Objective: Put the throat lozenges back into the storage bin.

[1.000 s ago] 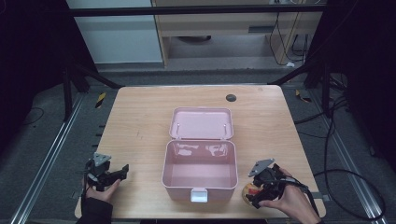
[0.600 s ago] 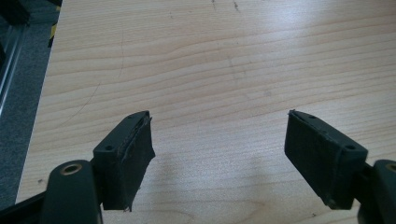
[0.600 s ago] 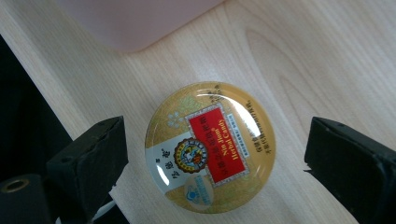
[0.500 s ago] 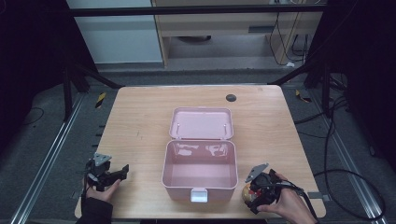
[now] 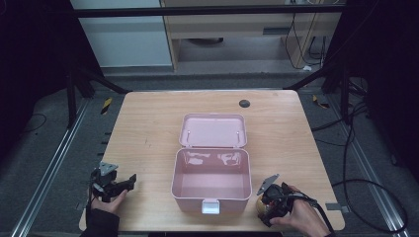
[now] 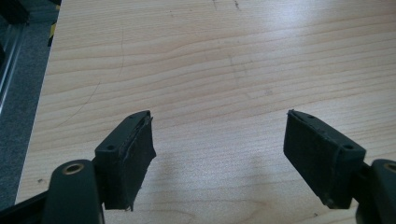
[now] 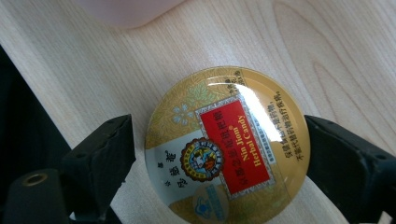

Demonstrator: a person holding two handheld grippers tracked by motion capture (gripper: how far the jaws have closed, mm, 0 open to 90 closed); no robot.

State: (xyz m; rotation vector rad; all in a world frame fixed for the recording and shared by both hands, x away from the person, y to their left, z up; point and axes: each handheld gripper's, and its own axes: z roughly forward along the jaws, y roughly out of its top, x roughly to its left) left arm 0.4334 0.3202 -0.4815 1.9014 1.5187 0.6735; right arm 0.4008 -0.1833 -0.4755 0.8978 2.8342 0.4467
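A pink box [image 5: 211, 183] is seen open at the table's [image 5: 148, 123] centre-front, its lid [image 5: 213, 131] laid back flat behind it; the interior appears bare. A round gold tin [image 7: 226, 147] with a red label is lying flat on the table near the front edge, just beside the box's right front corner. The right gripper [image 5: 271, 205] is held over the tin, jaws spread to either side of it; the right jaw is at the rim, the left slightly apart. The left gripper [image 5: 120, 183] is held low near the front left corner, jaws spread over bare wood. A dark round spot [image 5: 244, 103] is noted near the far edge.
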